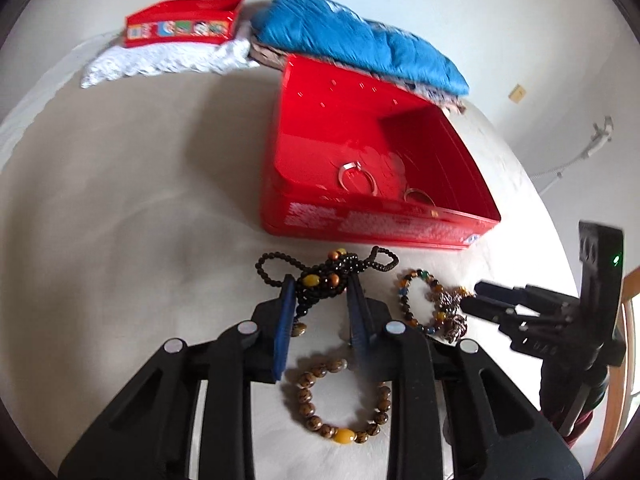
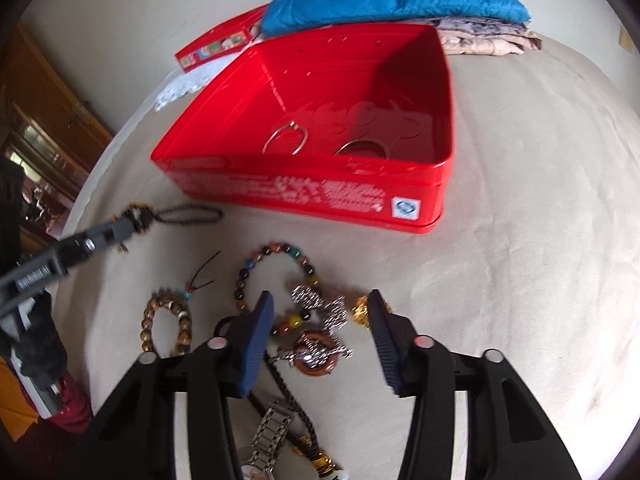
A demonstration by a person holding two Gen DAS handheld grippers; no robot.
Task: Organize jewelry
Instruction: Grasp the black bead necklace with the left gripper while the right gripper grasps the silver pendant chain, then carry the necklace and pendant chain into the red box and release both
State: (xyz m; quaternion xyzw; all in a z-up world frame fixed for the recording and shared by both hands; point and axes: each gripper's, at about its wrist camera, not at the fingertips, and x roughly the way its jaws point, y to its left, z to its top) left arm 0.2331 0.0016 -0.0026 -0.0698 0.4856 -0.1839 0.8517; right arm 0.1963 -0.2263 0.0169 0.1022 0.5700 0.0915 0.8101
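Two metal bangles (image 2: pixel 286 138) lie on the floor of an open red tin (image 2: pixel 304 196), one toward its middle and the other (image 2: pixel 362 148) close to the near wall. The tin sits on a pale, cloth-covered surface that may be a bed (image 2: pixel 520 240); which it is cannot be told for sure. Just in front of the tin lies a black beaded necklace (image 1: pixel 320 276) with amber and brown beads, bunched up, and the left hand-held gripper (image 1: pixel 320 300) has its blue fingers (image 1: pixel 285 320) spread to either side of that bunch, not visibly closed on it. Nearer that camera, between the gripper's arms, lies a brown beaded bracelet (image 1: pixel 340 404) with one yellow bead. To the right of the necklace rests a multicoloured bead bracelet (image 2: pixel 276 280), touching a silver pendant (image 2: pixel 320 308). The right hand-held gripper (image 2: pixel 320 332) hangs over that pendant with its fingers wide apart, holding nothing; a small gold piece (image 2: pixel 360 308) sits just beside its right finger. A tan bead bracelet (image 2: pixel 166 324) lies off to the left of it, and a metal watch band (image 2: pixel 268 436) shows at the lower edge of the right wrist view. Behind the tin, a blue folded cloth (image 1: pixel 360 40) rests on patterned fabric, and the red tin lid (image 1: pixel 184 24) sits on a white lace cloth (image 1: pixel 168 64).
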